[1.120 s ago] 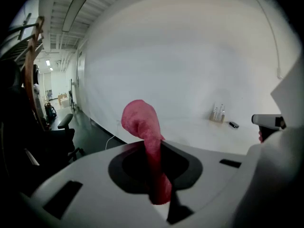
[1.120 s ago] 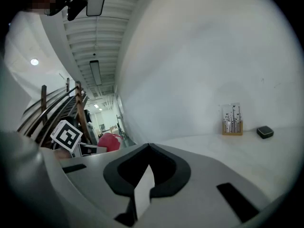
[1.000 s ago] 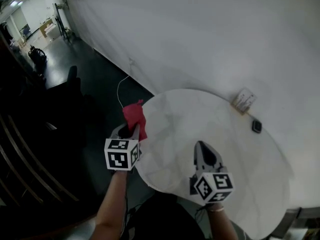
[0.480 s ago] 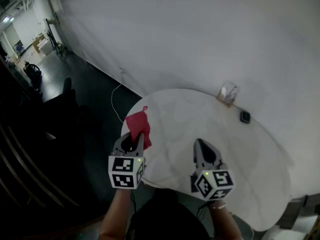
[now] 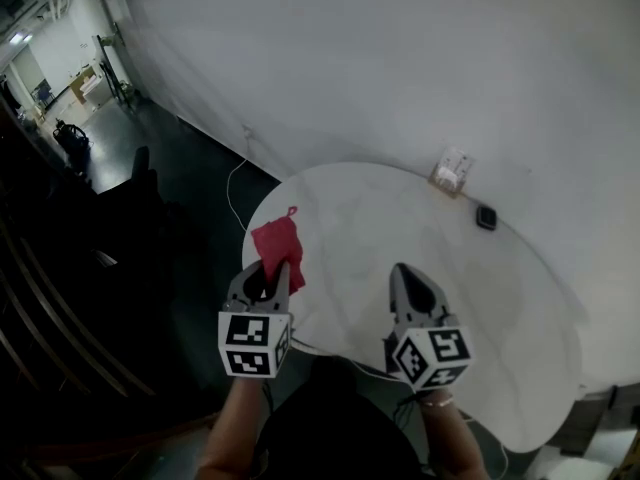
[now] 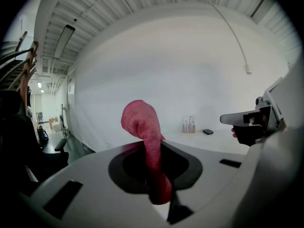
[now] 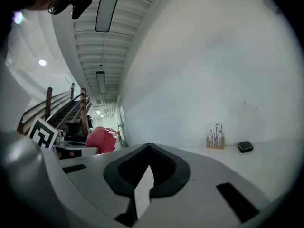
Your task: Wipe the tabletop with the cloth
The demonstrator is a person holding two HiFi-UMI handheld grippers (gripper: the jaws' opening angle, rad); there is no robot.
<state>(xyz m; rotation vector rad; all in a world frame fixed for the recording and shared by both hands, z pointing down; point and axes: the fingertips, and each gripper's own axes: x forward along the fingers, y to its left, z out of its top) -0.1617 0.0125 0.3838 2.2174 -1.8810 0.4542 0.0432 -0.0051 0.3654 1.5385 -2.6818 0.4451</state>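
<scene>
The person is holding 2 grippers over the near side of a round white table (image 5: 520,368), and the person is standing at its 6 o'clock edge. The left gripper (image 5: 268,274) is hovering at about the 9 o'clock rim. Its jaws are pressed together on a red cloth (image 5: 278,246), with only the fabric between them. The cloth is standing out past the tips and bending over at the top (image 6: 142,122). From above it is lying over the tabletop just inside the 10 o'clock edge; whether it is touching the surface cannot be told.

The right gripper (image 5: 403,271) is pointing toward the table centre, well apart from the left one. Its own view is showing the jaws (image 7: 148,148) closed tip to tip, with nothing held.

A small card holder (image 5: 452,171) is standing at 12 o'clock, right at the far rim, and a small black object (image 5: 486,217) is lying near it at about 1 o'clock. A broad bare white surface is stretching between these 2 things and the grippers, and on toward 3 and 4 o'clock.

The far rim, from 12 to 3 o'clock, is running close along a curved white wall (image 5: 400,58). Beyond the 9 o'clock edge the dark floor (image 5: 190,178) is lying open, with a thin white cable (image 5: 236,183) on it.
</scene>
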